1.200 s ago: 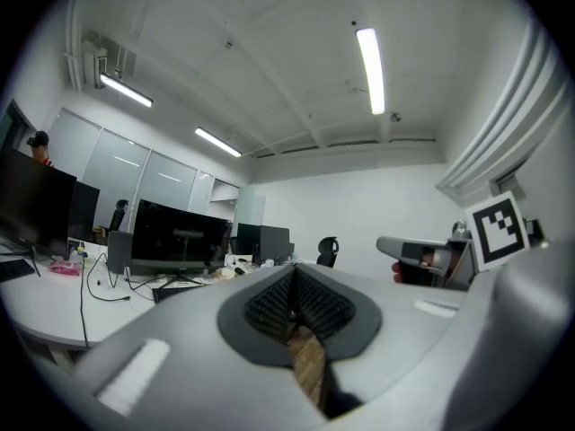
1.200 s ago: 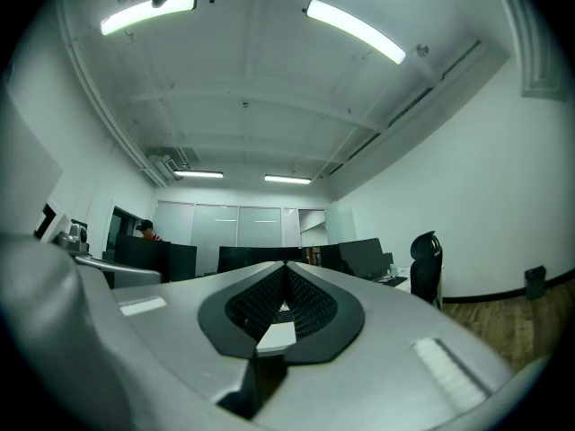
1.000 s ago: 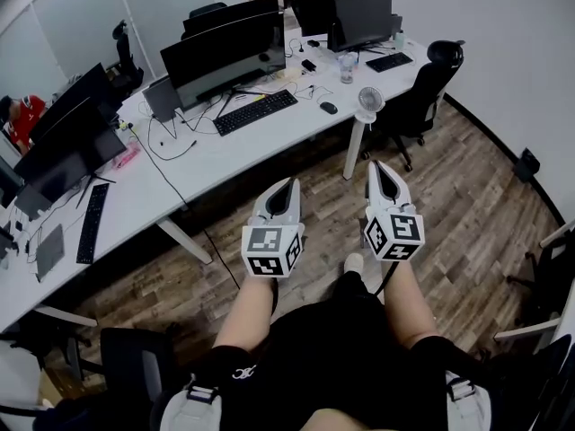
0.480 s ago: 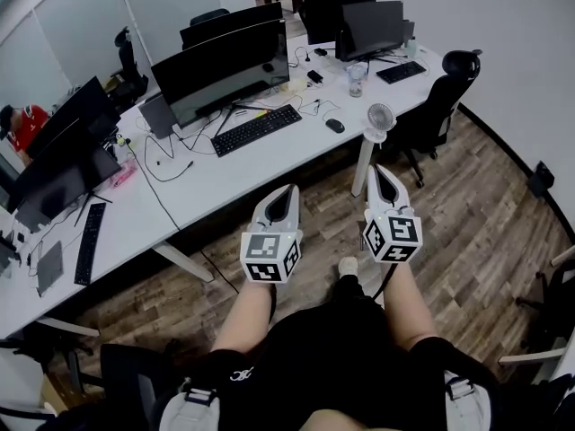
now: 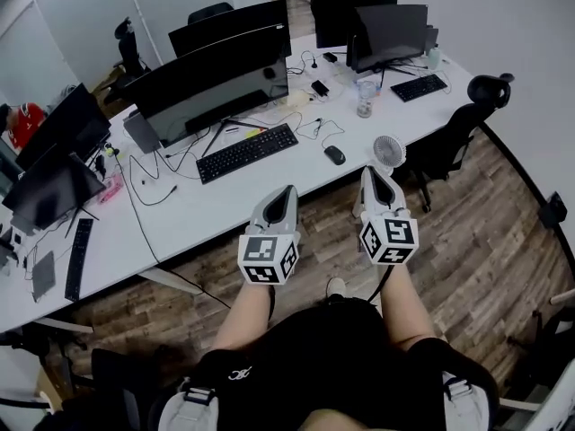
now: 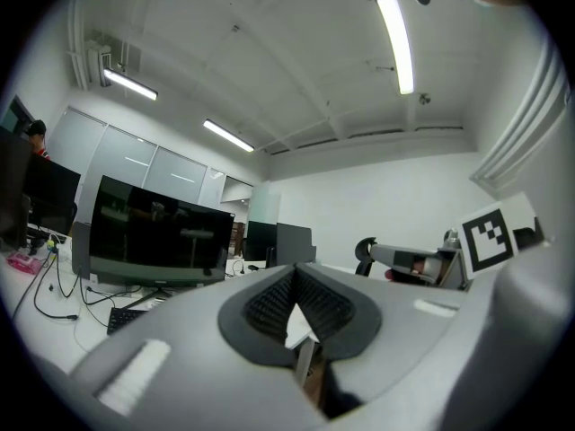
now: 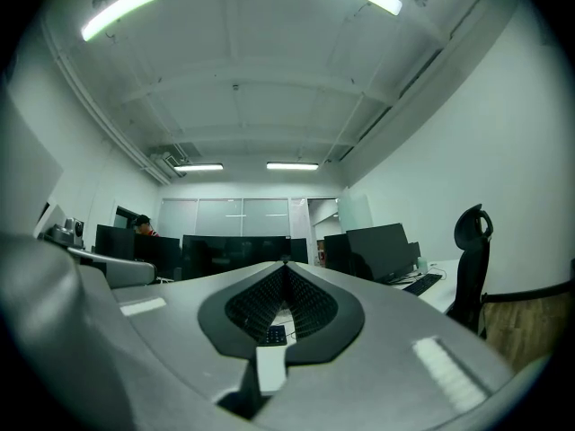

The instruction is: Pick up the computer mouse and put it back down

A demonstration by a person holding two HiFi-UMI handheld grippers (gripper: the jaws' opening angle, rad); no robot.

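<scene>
A dark computer mouse (image 5: 334,154) lies on the white desk (image 5: 225,196), right of a black keyboard (image 5: 247,152) and in front of a wide monitor (image 5: 211,83). My two grippers are held level, side by side, in front of the desk's near edge. Neither touches anything. The left gripper (image 5: 287,189) is shut and empty, its tip over the desk edge below the keyboard; its own view shows the left gripper (image 6: 294,269) with jaws meeting. The right gripper (image 5: 370,171) is shut and empty, a little right of and nearer than the mouse; the right gripper (image 7: 285,266) shows closed jaws too.
A small white fan (image 5: 388,151) stands at the desk edge just beside my right gripper. A black office chair (image 5: 463,128) is at the right. A cup (image 5: 364,97), loose cables, another keyboard (image 5: 419,86) and more monitors sit farther back. Wooden floor lies below.
The desk with the mouse has come nearer and lower in the head view as I moved toward it. Both grippers went forward together and stayed shut.
</scene>
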